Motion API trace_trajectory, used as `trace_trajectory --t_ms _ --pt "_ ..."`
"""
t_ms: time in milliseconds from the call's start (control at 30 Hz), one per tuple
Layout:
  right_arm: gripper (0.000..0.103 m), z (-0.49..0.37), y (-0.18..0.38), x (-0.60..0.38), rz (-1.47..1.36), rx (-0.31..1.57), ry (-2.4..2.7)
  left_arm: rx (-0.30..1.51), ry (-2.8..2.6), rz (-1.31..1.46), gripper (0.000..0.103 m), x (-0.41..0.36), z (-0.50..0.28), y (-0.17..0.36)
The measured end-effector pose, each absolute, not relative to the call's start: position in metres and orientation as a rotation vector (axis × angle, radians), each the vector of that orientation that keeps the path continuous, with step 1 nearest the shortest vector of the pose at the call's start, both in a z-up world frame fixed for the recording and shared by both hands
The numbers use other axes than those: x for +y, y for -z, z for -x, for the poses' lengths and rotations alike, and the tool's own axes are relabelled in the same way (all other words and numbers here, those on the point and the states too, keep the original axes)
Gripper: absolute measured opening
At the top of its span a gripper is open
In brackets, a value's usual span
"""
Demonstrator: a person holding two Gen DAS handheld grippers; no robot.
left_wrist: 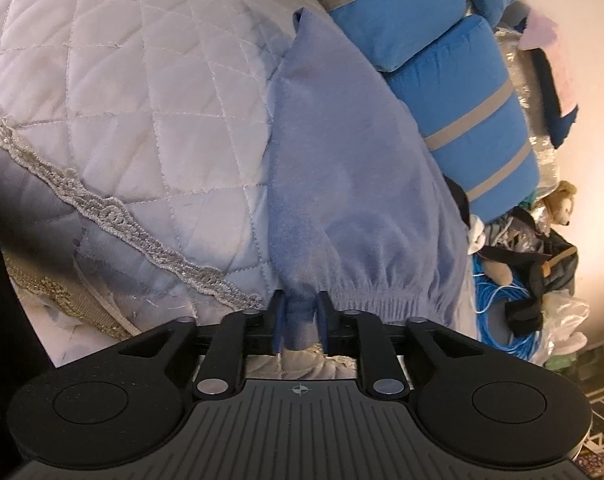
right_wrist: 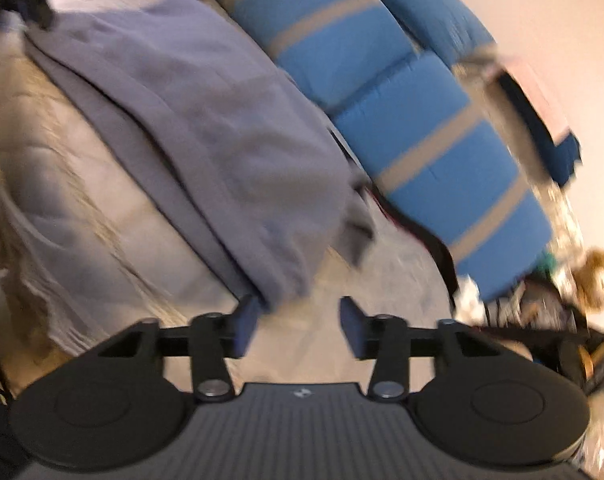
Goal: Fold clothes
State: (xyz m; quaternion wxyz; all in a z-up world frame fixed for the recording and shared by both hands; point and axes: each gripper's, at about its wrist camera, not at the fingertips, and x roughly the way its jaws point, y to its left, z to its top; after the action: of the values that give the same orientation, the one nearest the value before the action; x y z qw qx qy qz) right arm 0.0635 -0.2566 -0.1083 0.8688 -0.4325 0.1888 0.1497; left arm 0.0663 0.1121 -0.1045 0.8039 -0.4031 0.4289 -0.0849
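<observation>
A lavender garment (left_wrist: 342, 168) with a gathered elastic hem lies on the quilted bed cover (left_wrist: 134, 100). In the left wrist view a bunched fold of that hem sits between the fingers of my left gripper (left_wrist: 300, 312). The jaws stand a little apart and the fold rests loosely in the narrow gap. In the blurred right wrist view the same garment (right_wrist: 190, 120) lies folded lengthwise across the bed. My right gripper (right_wrist: 298, 320) is open just below its near corner, with nothing between the fingers. Its left fingertip (right_wrist: 246, 316) is close beside the cloth.
Blue cushions with grey stripes (left_wrist: 462, 120) (right_wrist: 402, 128) run along the far side of the garment. A pile of clutter with a stuffed toy (left_wrist: 558, 204) and blue cord (left_wrist: 498, 304) sits at the right. The bed's lace-trimmed edge (left_wrist: 102, 208) drops off at the left.
</observation>
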Motion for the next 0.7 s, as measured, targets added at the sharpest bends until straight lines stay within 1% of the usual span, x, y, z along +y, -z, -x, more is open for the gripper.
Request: trace_trajectory --t_ms 67,100,167,233,267,433,567,633,700 --pt "0.060 -0.058 0.111 -0.244 0.920 0.353 -0.332 0.896 0.190 0.857 0.045 0.112 -0.063 0.099" --pt "0.060 -0.057 0.112 -0.238 0.924 0.335 -0.341 0.883 0.197 0.855 0.050 0.111 -0.060 0.096" --pt "0.060 -0.056 0.113 -0.224 0.928 0.300 -0.359 0.855 0.214 0.851 0.067 0.110 -0.057 0.090" --pt "0.060 -0.058 0.116 -0.213 0.946 0.269 -0.379 0.822 0.244 0.855 0.075 0.109 -0.054 0.083" --pt "0.060 -0.057 0.118 -0.206 0.961 0.251 -0.387 0.809 0.257 0.857 0.076 0.108 -0.053 0.080" --pt "0.060 -0.057 0.131 -0.178 1.064 0.166 -0.410 0.776 0.305 0.871 0.077 0.104 -0.051 0.070" --pt "0.057 -0.053 0.145 -0.164 1.172 0.081 -0.407 0.772 0.319 0.879 0.077 0.103 -0.050 0.070" --pt "0.049 -0.052 0.149 -0.160 1.207 0.056 -0.409 0.775 0.322 0.878 0.077 0.101 -0.052 0.071" --pt "0.024 -0.054 0.150 -0.157 1.204 0.084 -0.439 0.778 0.325 0.879 0.077 0.100 -0.053 0.072"
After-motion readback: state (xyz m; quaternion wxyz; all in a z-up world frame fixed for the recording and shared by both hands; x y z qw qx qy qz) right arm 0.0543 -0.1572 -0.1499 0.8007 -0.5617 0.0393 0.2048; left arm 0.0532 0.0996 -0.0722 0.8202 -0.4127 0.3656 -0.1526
